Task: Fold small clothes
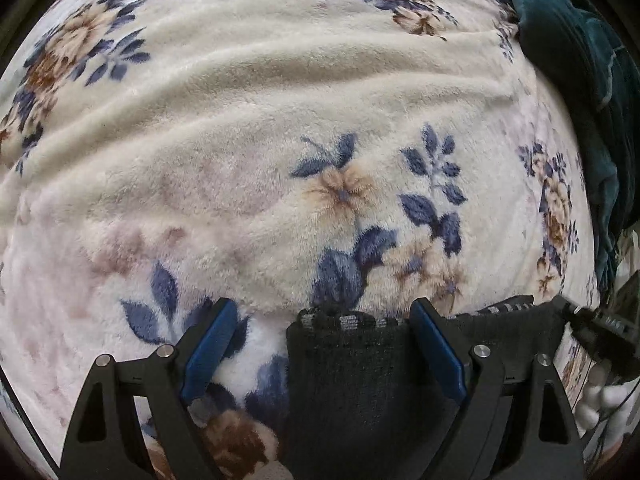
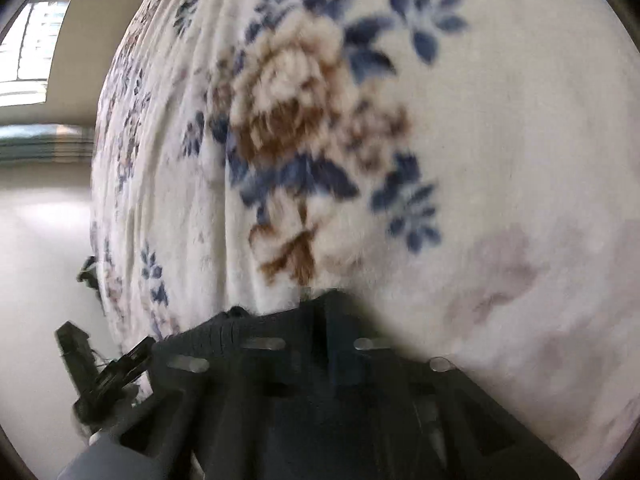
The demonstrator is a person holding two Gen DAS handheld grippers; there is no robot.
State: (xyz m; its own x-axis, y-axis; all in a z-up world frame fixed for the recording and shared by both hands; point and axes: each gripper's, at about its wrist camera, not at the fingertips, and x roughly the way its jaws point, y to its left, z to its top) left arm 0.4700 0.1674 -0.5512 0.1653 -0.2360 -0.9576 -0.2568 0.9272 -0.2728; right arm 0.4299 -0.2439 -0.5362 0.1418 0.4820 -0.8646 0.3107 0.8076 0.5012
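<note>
Dark knit garment (image 1: pixel 360 380) lies at bottom centre between the spread, unclenched left tongs (image 1: pixel 320 344), its long axis running rightward toward the clenched right tongs (image 2: pixel 326 320), apparently pinching its edge.

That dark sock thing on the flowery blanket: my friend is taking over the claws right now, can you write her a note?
Left claw: open, its blue fingers astride the dark garment, not pinching it.
Right claw: shut at the garment's edge; too blurry to tell if it has hold.
Garment lies on the floral blanket; a teal cloth sits far right.
Done: no finished fold visible.
Left: fold it.
</note>
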